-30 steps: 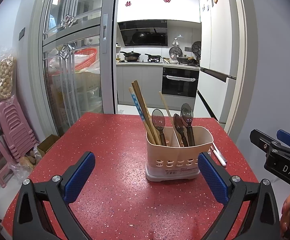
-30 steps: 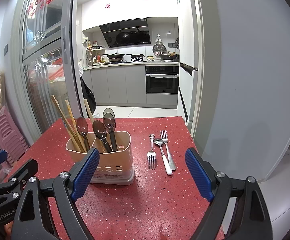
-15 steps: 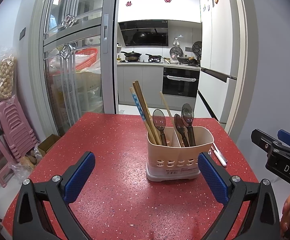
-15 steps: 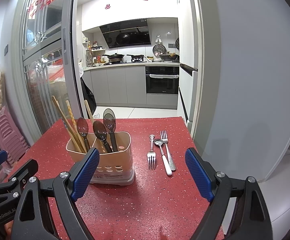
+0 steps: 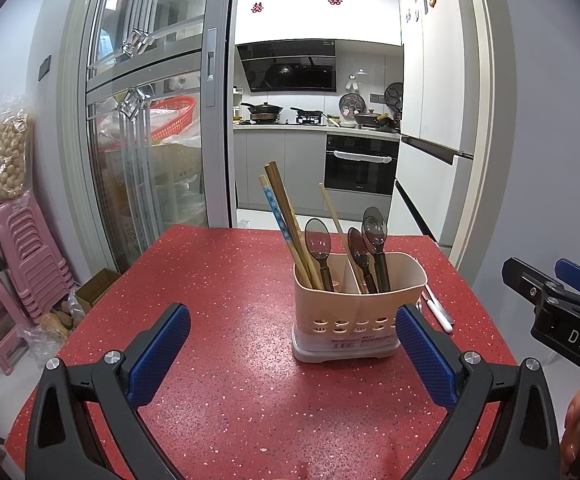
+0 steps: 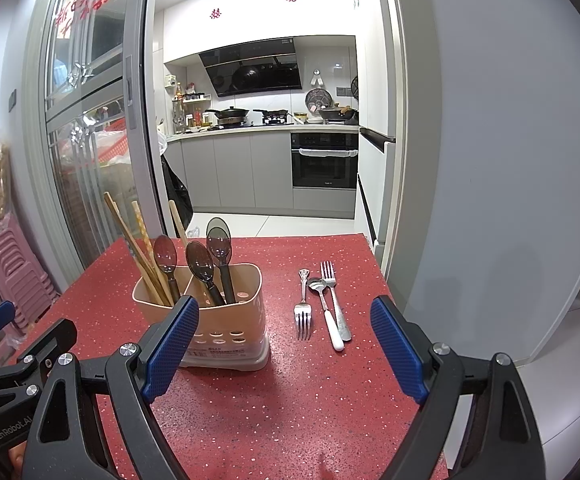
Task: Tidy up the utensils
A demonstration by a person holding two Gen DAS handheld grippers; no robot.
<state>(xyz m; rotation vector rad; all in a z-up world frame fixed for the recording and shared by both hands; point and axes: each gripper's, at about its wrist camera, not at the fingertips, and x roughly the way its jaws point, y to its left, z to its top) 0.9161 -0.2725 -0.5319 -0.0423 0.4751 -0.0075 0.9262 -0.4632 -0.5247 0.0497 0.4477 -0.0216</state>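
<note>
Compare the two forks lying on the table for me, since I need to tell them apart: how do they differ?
The left fork points its tines toward the camera; the right fork points its tines away. The left fork lies apart, while the right fork lies close beside the spoon. The left fork's handle looks ornate, the right fork's plain. Both are silver and lie flat on the red table, outside the caddy.

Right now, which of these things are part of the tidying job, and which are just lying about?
Part of the job:
- utensil holder
- two forks and a spoon lying loose on the red table

Just lying about:
- pink stools
- bag of nuts
- kitchen pans
</note>
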